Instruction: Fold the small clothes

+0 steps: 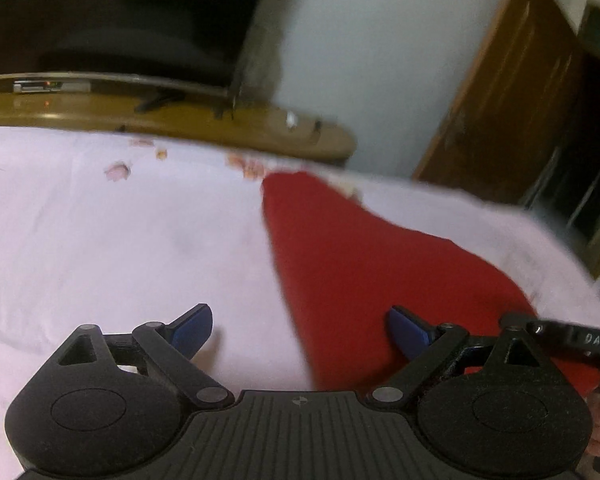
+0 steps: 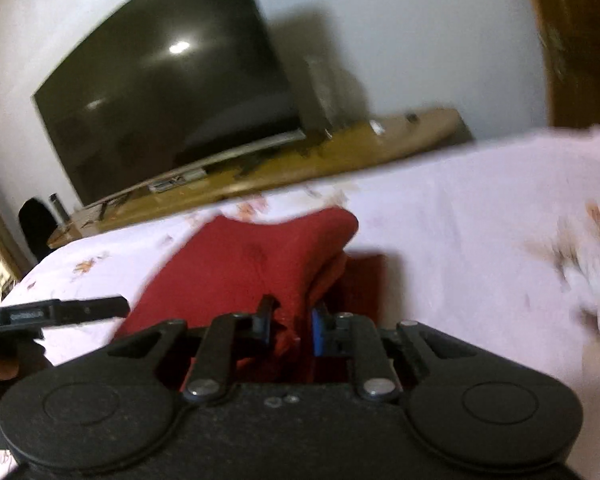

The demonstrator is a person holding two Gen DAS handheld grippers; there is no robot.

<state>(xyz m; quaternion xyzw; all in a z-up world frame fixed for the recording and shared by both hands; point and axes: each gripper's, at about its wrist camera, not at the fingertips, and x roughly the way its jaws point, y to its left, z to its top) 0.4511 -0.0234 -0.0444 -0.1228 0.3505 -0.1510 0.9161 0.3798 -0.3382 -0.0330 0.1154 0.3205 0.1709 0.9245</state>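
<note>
A small red garment lies on a pale pink floral bedsheet. My left gripper is open and empty just above the sheet, at the garment's near left edge; its right finger is over the red cloth. My right gripper is shut on the red garment, pinching a fold of it between the blue pads and lifting it off the sheet. The right gripper's body shows at the right edge of the left wrist view. The left gripper's body shows at the left of the right wrist view.
A large dark TV stands on a wooden bench beyond the bed's far edge. A wooden cabinet stands at the right. White wall behind. Both views are motion-blurred.
</note>
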